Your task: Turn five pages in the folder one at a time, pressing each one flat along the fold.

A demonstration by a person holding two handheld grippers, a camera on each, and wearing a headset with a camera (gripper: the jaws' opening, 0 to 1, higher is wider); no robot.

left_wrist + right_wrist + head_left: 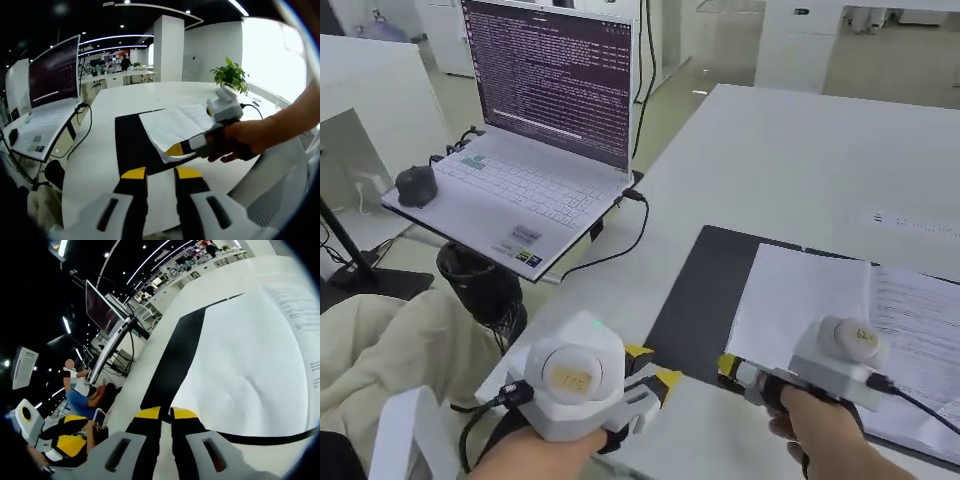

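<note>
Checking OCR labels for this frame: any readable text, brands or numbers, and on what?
No text is readable.
Laptop screen: terminal lines, too small to read.
Laptop stickers: blurred.
Printed page in the folder: lines too small to read.
Lifted sheet: blank on the side shown.

**Inspector:** Condition of the right gripper?

**Observer:** The right gripper (165,414) rises from the bottom edge. Its yellow-tipped jaws are drawn nearly together, and the tips meet the near edge of a blank white page (250,365).

**Inspector:** And beneath the page?

**Observer:** A black folder (175,365) lying on a white table (145,372). A printed sheet (300,315) adjoins the page on the right.

**Inspector:** Other items?

**Observer:** The left gripper (67,432) is low at the left, off the table's edge. An open laptop (100,307) stands well beyond, at upper left. A seated person (82,400) in blue is at far left.
</note>
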